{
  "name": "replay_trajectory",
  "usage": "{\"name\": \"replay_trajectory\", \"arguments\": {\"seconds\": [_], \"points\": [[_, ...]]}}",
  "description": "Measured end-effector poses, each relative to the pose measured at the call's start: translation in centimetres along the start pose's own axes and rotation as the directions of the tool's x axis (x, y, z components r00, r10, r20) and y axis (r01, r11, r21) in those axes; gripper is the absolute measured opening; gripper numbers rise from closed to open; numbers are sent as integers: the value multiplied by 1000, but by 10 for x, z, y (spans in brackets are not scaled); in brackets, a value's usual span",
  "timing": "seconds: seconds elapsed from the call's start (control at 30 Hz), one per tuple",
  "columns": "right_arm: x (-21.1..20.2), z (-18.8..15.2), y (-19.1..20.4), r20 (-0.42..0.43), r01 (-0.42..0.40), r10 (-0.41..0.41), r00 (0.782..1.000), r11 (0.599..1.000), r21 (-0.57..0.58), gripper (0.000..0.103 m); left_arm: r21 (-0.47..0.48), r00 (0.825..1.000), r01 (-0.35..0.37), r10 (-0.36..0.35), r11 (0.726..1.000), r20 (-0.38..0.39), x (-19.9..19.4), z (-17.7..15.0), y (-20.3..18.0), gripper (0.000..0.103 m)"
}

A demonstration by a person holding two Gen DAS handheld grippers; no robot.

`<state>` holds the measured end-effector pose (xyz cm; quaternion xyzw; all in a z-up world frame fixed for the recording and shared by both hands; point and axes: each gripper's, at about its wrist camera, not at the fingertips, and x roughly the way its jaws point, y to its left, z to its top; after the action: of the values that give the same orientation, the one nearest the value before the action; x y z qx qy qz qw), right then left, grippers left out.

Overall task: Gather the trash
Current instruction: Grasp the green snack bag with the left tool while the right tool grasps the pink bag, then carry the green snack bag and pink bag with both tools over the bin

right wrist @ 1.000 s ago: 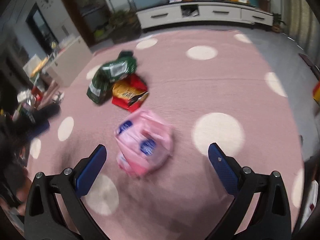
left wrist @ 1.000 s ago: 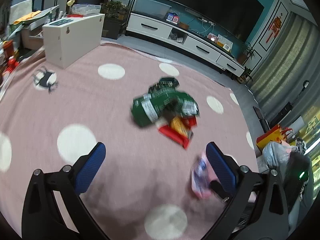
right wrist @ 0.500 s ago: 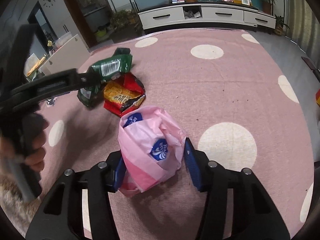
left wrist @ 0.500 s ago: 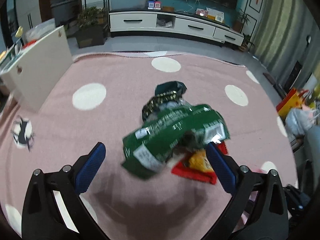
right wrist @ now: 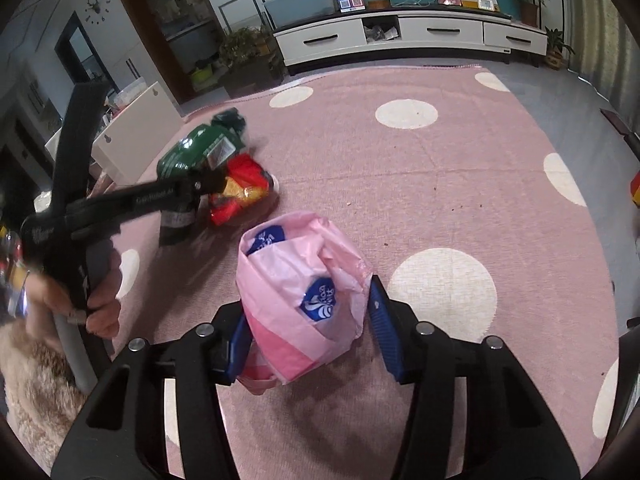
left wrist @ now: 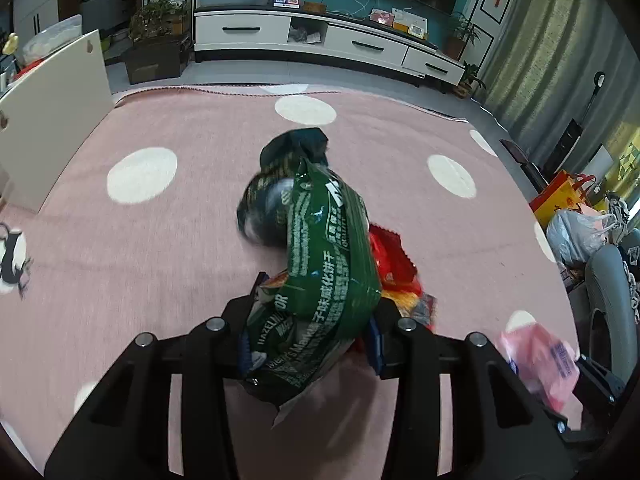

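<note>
trash lay scattered on the pink polka-dot rug [left wrist: 180, 240], and the collecting looked only partly done. largest of the pieces, the green biscuit bag [left wrist: 324, 280] was clamped at its near end between the blue pads of the left gripper [left wrist: 310, 350]; whether it had left the rug could not be told, since its far end reached over the other wrappers. next in size, the pink plastic bag [right wrist: 304, 300] was squeezed between the fingers of the right gripper [right wrist: 308, 336], its crumpled top standing open toward the camera, its base apparently at or just above the rug. so two pieces were in hand, one per gripper. left on the rug were the red and yellow snack wrapper [right wrist: 240, 188], lying just beside and partly under the green bag, and a dark crumpled bag [left wrist: 288, 152] touching the green bag's far end. small dark crumbs [right wrist: 436, 190] dotted the rug too. no bin showed in either view, so where the held pieces were meant to go could not be told; by my judgement at least two wrappers remained to gather.
</note>
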<state>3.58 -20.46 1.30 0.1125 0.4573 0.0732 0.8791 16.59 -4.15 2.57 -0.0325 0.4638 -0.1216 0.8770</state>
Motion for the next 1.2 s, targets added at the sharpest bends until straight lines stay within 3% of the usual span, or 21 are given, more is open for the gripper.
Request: {"name": "replay_trajectory", "arguments": {"seconds": [0.43, 0.7, 0.97, 1.2], "points": [[-72, -16, -34, 89, 44, -53, 995, 994, 97, 53, 0, 995, 31, -30, 1000, 94, -93, -43, -50, 43], [-121, -40, -74, 153, 96, -127, 980, 976, 193, 53, 11, 981, 141, -141, 990, 133, -136, -67, -102, 43], [-189, -59, -140, 236, 178, -280, 930, 908, 378, 53, 117, 939, 324, -334, 939, 84, -144, -94, -205, 43], [-222, -83, -196, 190, 303, -433, 881, 825, 477, 54, 209, 887, 458, -461, 864, -37, -129, -122, -297, 43]]}}
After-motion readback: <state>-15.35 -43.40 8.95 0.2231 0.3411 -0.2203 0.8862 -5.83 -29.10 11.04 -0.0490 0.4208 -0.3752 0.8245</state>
